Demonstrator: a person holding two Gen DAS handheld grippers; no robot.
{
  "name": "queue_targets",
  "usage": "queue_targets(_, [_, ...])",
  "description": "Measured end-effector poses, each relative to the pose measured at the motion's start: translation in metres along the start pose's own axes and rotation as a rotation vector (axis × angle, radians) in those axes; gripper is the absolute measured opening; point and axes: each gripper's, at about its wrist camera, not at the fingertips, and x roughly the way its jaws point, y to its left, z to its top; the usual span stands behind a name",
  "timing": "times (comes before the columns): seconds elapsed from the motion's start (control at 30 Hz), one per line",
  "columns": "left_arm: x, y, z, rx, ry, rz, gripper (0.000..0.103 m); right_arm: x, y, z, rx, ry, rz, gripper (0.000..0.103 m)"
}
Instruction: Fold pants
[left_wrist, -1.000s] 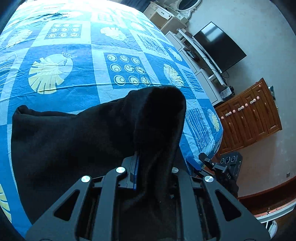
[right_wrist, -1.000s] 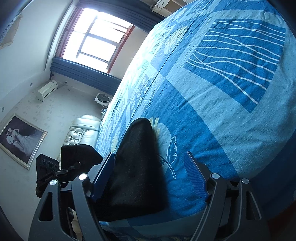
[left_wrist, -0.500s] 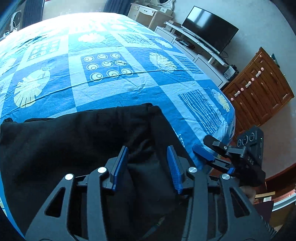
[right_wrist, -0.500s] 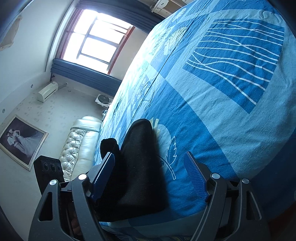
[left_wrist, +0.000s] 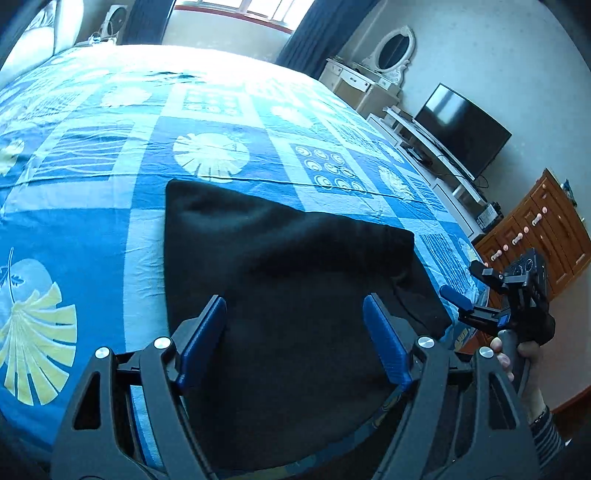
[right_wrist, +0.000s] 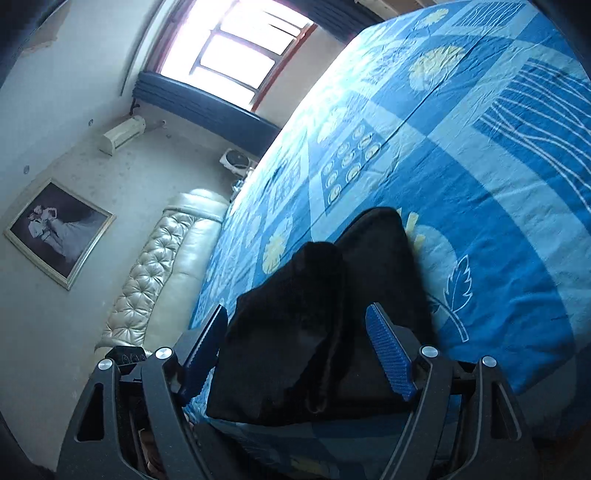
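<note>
Black pants (left_wrist: 288, 280) lie folded in a dark slab on the bed (left_wrist: 92, 229), near its front edge, toward the corner by the wooden cabinet (left_wrist: 532, 236). My left gripper (left_wrist: 295, 343) has just been opening; its fingers (left_wrist: 201, 339) are spread w/ nothing pinched, fabric only lying below the gap. Right gripper (right_wrist: 297, 350) is spread too, hovering over the end of the bundle, not gripping. In the left view I see it off the bed corner, a hand (left_wrist: 517, 354) on its handle.

What worries me:
- In the right view the top layer (right_wrist: 295, 295) sits skewed on the lower one, w/ a humped ridge. Nothing is pinning it, so it may slump or spring open.
- Bundle is close to the bed edge; a nudge from either gripper could drag it off.
- Regrasp risk: thick dark cloth, layers hard to tell apart, so I could pinch just the top layer and peel the fold apart, or snag the sheet as well.
- Fabric looks soft and fuzzy; probably clings to the pads.
</note>
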Motion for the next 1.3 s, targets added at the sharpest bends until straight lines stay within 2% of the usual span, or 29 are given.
queue_targets(0.1, [-0.009,0.026,-0.007,-0.054,-0.012,0.001,0.076,0.028,0.006,0.002,-0.005,0.116,-0.019,0.077])
queue_targets(0.17, [-0.014,0.036,-0.011,-0.075,-0.016,0.018,0.076,0.042,0.016,-0.002,-0.064,0.144,-0.086,0.076])
queue_targets(0.2, [-0.016,0.041,-0.013,-0.090,-0.018,0.012,0.076,0.047,0.022,-0.005,-0.103,0.156,-0.097,0.066])
queue_targets(0.23, [-0.018,0.047,-0.016,-0.108,-0.020,0.008,0.076,0.054,0.025,-0.008,-0.117,0.184,-0.086,0.049])
queue_targets(0.27, [-0.018,0.051,-0.018,-0.128,-0.018,0.002,0.076,0.062,0.026,-0.011,-0.113,0.223,-0.085,0.025])
queue_targets(0.3, [-0.017,0.055,-0.019,-0.146,-0.011,-0.007,0.076,0.068,0.030,-0.014,-0.129,0.241,-0.101,0.018])
queue_targets(0.37, [-0.014,0.059,-0.020,-0.171,0.002,-0.021,0.076,0.068,0.044,-0.018,-0.200,0.231,-0.143,0.016])
queue_targets(0.43, [-0.015,0.057,-0.021,-0.176,-0.002,-0.035,0.076,0.059,0.054,-0.012,-0.227,0.195,-0.132,0.015])
queue_targets(0.6, [-0.018,0.041,-0.018,-0.131,-0.015,-0.065,0.077,0.029,0.064,0.003,-0.274,0.109,-0.164,0.013])
queue_targets(0.77, [-0.005,0.034,-0.018,-0.128,0.015,-0.085,0.077,0.017,0.044,0.010,-0.254,0.087,-0.219,0.013])
queue_targets(0.97, [0.004,0.035,-0.022,-0.132,0.041,-0.078,0.077,0.014,0.014,0.011,-0.195,0.097,-0.244,0.013])
queue_targets(1.3, [0.009,0.043,-0.022,-0.152,0.056,-0.069,0.077,0.021,-0.012,0.011,-0.124,0.109,-0.216,0.013])
